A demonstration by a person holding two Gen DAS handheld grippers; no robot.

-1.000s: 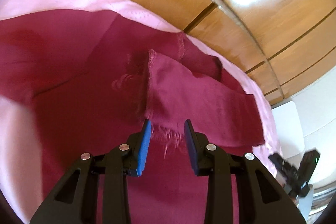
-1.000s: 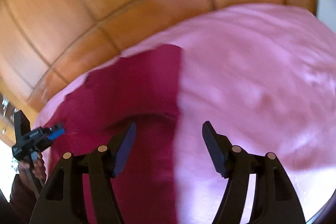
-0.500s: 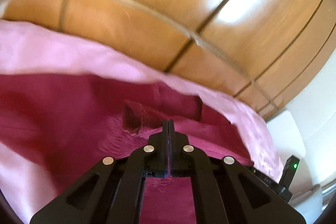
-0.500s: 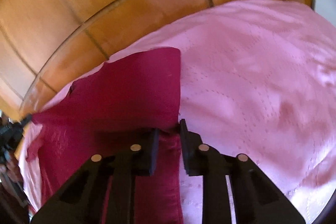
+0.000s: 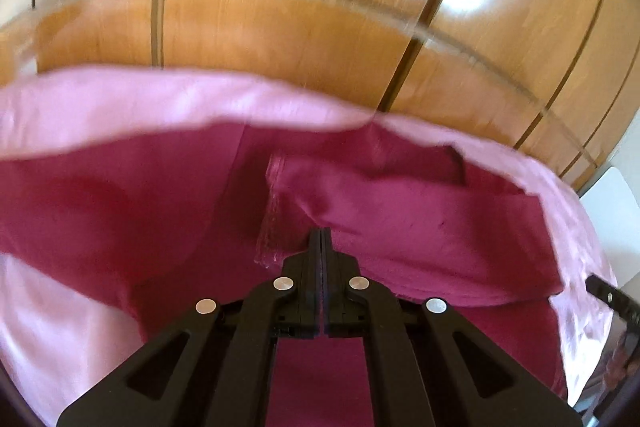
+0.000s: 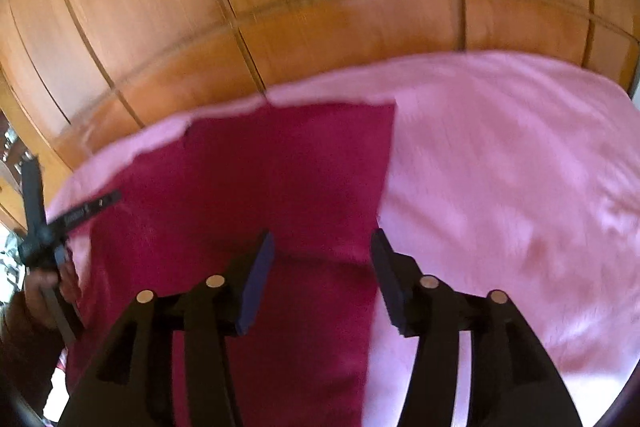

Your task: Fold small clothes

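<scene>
Pinching the garment [image 5: 420, 227] edge, left tool [image 5: 321, 233]; right tool [image 6: 322, 279] spread.

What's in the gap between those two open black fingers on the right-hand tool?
In the right wrist view, the right gripper is open, and in its gap lies the dark red garment, its right edge near the right finger, spread on the pink bedspread.

Bright daylight, with white glare on the far wooden panels [image 5: 312, 7]. Motion-blurred throughout. Strongly bowed, dark at the edges.
</scene>
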